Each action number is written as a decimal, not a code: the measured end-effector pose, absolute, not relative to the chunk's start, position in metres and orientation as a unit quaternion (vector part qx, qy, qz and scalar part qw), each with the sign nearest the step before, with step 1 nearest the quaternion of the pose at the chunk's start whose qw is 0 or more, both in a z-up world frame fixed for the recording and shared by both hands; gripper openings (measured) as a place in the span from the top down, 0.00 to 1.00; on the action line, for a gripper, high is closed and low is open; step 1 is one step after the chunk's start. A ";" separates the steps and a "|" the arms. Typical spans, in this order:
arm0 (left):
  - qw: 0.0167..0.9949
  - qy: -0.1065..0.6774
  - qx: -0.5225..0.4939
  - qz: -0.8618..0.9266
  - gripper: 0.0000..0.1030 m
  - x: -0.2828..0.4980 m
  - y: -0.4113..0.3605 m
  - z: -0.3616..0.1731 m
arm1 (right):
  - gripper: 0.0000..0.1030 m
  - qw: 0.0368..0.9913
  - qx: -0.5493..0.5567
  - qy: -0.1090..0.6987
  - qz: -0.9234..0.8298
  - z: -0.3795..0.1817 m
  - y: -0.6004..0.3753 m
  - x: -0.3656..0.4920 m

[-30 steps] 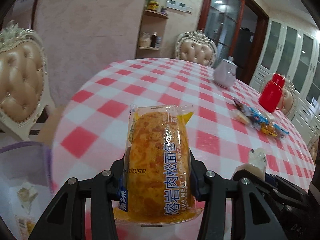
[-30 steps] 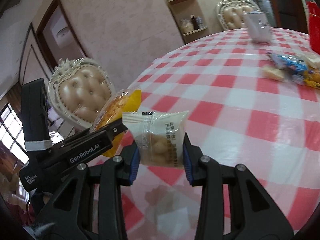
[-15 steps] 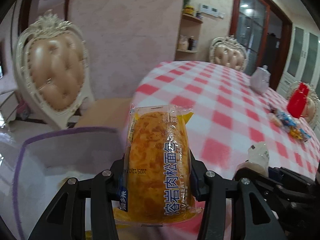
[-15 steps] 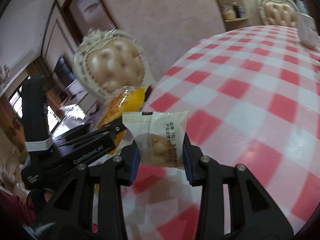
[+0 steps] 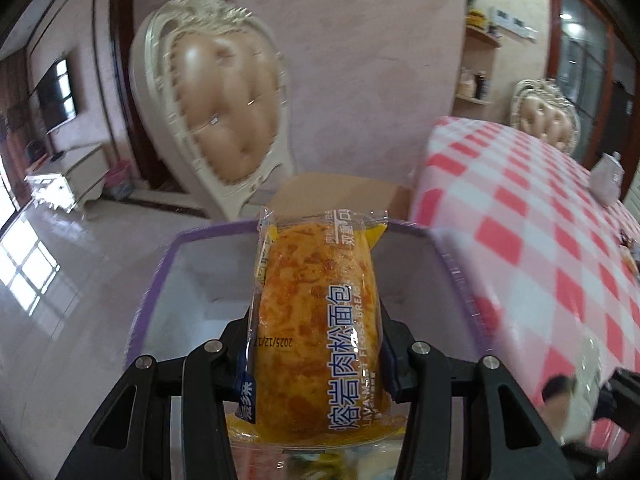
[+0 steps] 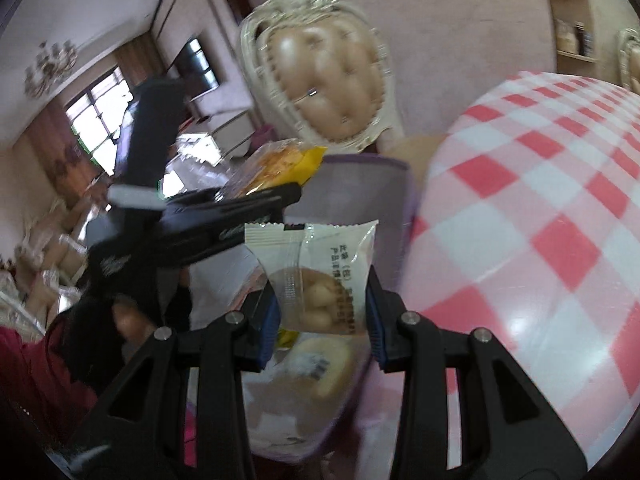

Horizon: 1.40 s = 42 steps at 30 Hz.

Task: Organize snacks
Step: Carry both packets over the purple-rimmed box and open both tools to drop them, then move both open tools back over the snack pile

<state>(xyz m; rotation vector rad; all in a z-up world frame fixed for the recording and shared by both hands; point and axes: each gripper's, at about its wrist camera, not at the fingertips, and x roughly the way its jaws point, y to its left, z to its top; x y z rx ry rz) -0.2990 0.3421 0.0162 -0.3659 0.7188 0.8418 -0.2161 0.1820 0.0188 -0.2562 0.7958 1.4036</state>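
While both tongs hover over the purple-rimmed translucent bin (image 5: 160, 276) | left tongs (image 5: 316, 344) clamp orange meat-floss bread packet (image 5: 316, 320) | right tongs (image 6: 322, 308) clamp white pastry packet (image 6: 320, 276) | pink-checked desk (image 5: 540, 216) at 2 o'clock

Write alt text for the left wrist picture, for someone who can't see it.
The left claw grips a packaged meat floss bread, held above a white bin with a purple rim. A checked table is right, a cream chair behind.
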 end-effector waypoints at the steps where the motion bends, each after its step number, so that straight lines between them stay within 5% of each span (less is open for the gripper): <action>1: 0.829 0.342 -0.176 0.405 0.52 -0.303 0.346 0.014 | 0.59 0.676 -0.123 0.355 0.633 0.017 0.184 -0.221; 5: 0.815 0.346 -0.178 0.430 0.51 -0.309 0.354 0.012 | 0.57 0.649 -0.138 0.358 0.657 0.015 0.187 -0.233; 8: 0.805 0.338 -0.191 0.449 0.39 -0.310 0.355 0.016 | 0.30 0.648 -0.120 0.364 0.658 0.018 0.183 -0.227; 9: 0.806 0.332 -0.190 0.451 0.31 -0.309 0.352 0.020 | 0.28 0.655 -0.109 0.360 0.655 0.021 0.178 -0.221; 12: 0.818 0.314 -0.162 0.454 0.20 -0.298 0.336 0.034 | 0.28 0.672 -0.084 0.356 0.644 0.030 0.162 -0.201; 20: 0.878 0.317 -0.139 0.331 0.19 -0.219 0.263 0.050 | 0.26 0.765 -0.032 0.359 0.534 0.036 0.065 -0.123; 30: 0.904 0.405 -0.135 -0.005 0.19 -0.043 0.057 0.043 | 0.25 0.883 0.076 0.369 0.281 0.042 -0.151 -0.011; 42: 0.910 0.355 -0.214 0.012 0.19 0.074 -0.025 0.027 | 0.25 0.893 0.273 0.342 0.104 0.030 -0.344 0.079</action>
